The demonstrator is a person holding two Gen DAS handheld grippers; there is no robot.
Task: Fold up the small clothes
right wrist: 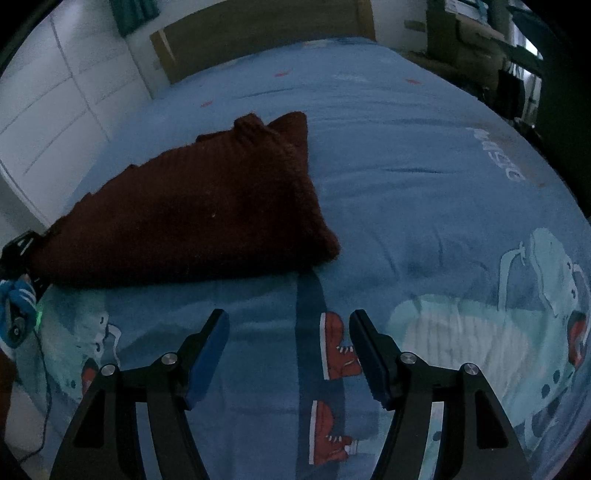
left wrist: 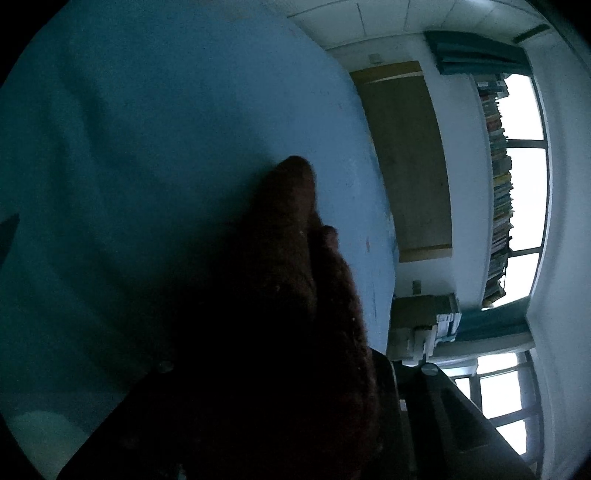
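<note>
A dark maroon knitted garment point(right wrist: 192, 214) lies folded on the blue printed bedsheet point(right wrist: 406, 177), its far corner pointing up. My right gripper point(right wrist: 288, 325) is open and empty, hovering over the sheet just in front of the garment. My left gripper point(right wrist: 22, 254) shows at the far left of the right wrist view, at the garment's left end. In the left wrist view, which is rolled on its side, the maroon fabric point(left wrist: 288, 280) fills the space between the fingers and hides them; the gripper looks shut on it.
A wooden headboard point(right wrist: 258, 33) stands at the far end of the bed and white cupboards point(right wrist: 55, 103) to the left. Shelves and clutter point(right wrist: 498, 48) are at the far right. Books line a bright window point(left wrist: 517, 184) in the left wrist view.
</note>
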